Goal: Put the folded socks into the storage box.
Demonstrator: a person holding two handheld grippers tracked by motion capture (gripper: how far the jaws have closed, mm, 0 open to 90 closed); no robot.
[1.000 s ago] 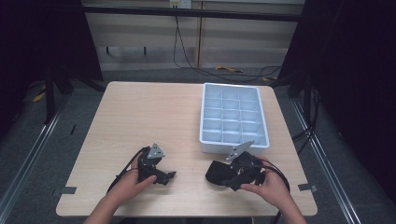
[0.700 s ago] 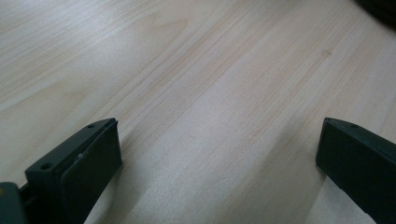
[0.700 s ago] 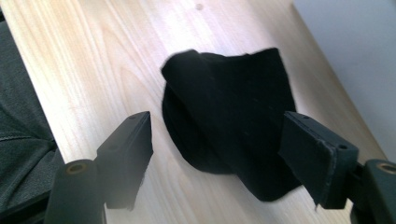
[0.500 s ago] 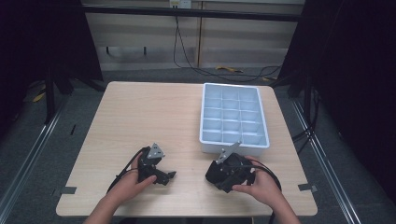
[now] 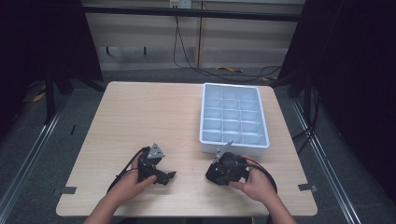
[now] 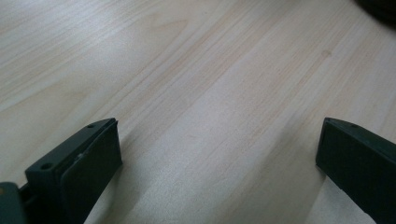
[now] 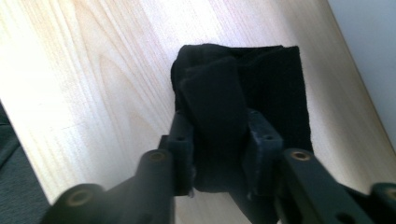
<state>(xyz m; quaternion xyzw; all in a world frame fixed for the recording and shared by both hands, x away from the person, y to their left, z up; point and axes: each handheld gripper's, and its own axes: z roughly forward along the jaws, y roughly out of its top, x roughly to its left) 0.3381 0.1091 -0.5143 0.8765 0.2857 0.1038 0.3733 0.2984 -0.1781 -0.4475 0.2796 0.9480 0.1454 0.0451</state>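
I have the right tool near the counter's front edge, toward its right corner, and its jaws have just been closing. In the right gripper view they now pinch a fold of black cloth between them, bunched up in the grip, while the rest of the cloth lies flat on the wood beyond. In the high view that tool sits just in front of the white compartment tray, which stands by the counter's right edge. My left tool is at the front edge left of centre, its jaws spread wide over bare wood with nothing between them; in the high view it lies well apart from the right one.
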